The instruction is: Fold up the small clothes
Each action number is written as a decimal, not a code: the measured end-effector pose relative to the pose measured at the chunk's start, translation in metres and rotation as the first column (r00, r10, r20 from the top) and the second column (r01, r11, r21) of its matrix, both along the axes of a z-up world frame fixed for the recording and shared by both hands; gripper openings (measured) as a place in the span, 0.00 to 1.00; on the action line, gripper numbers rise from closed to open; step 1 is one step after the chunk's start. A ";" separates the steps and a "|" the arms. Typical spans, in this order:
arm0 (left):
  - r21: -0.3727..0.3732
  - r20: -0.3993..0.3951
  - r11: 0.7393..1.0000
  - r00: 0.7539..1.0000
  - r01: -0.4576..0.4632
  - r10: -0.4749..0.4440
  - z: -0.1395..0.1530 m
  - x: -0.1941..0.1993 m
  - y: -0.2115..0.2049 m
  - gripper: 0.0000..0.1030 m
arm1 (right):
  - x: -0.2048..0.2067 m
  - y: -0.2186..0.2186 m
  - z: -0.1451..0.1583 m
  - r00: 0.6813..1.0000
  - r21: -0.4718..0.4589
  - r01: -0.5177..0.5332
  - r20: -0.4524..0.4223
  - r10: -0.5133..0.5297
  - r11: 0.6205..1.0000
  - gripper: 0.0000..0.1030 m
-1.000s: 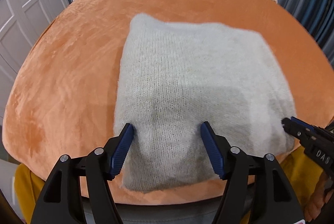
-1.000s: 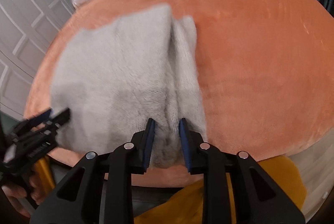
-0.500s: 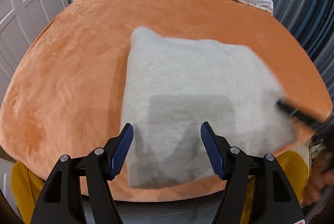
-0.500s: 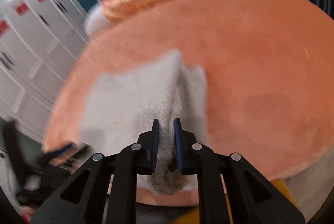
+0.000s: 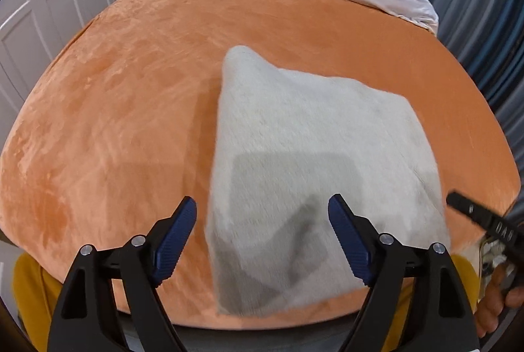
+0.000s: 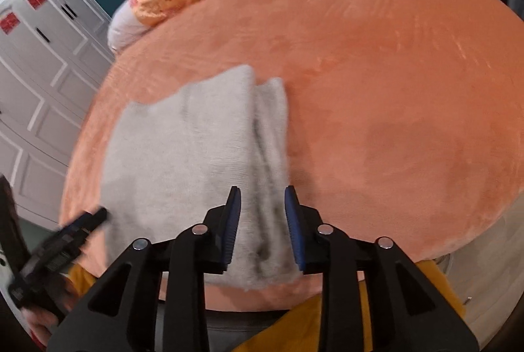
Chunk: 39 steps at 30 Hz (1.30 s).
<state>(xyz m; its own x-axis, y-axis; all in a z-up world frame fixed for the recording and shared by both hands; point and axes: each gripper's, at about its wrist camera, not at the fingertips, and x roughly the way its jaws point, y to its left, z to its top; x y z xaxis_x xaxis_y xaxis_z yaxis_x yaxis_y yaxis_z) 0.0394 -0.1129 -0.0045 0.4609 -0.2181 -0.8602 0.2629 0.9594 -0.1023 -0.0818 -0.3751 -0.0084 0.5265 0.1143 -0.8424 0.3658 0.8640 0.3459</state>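
We are holding the left gripper (image 5: 262,237) wide open and the right gripper (image 6: 262,221) partly open, both empty, above the folded gray sweater (image 5: 314,175) lying at the lower centre on the orange blanket (image 5: 131,109). The loose layers (image 6: 268,148) on its right side, lower centre of the right view, are looking thick and soft, so if we are touching them again the fold may open, or the sweater may slide over the near bed edge.

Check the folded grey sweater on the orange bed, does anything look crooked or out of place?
Mostly tidy. The grey sweater lies folded in a rough rectangle on the orange blanket, but its far left corner pokes out past the fold, and bunched layers show along its right edge. Both hand-held grippers are open, holding nothing.
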 end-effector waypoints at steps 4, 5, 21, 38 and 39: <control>-0.050 -0.091 0.999 0.996 -0.013 0.008 -0.020 0.021 0.000 0.85 | 0.014 -0.002 -0.020 0.997 -0.013 -0.008 -0.075 0.007 1.000 0.33; -0.070 -0.109 0.997 0.994 -0.023 0.015 -0.025 0.025 0.001 0.85 | 0.016 -0.002 -0.025 0.996 -0.014 -0.009 -0.086 0.007 1.000 0.36; -0.240 -0.243 0.968 0.970 -0.073 0.013 -0.058 0.053 -0.004 0.95 | 0.030 -0.006 -0.033 0.993 0.029 -0.018 -0.115 0.021 0.999 0.41; -0.266 -0.264 0.964 0.963 -0.016 -0.057 -0.055 0.066 -0.003 0.80 | 0.044 -0.026 -0.063 0.997 0.312 0.007 -0.072 0.016 0.950 0.60; -0.268 -0.263 0.963 0.963 -0.011 -0.062 -0.055 0.066 -0.003 0.78 | 0.045 -0.027 -0.066 0.998 0.336 0.007 -0.066 0.016 0.942 0.59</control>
<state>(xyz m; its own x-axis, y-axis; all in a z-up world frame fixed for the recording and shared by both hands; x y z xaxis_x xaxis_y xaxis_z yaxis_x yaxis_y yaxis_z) 0.1055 -0.1162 -0.0591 0.2135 -0.4634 -0.8600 0.2150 0.8810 -0.4214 -0.0363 -0.4020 -0.0740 0.4692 0.3987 -0.7880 0.3945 0.7037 0.5909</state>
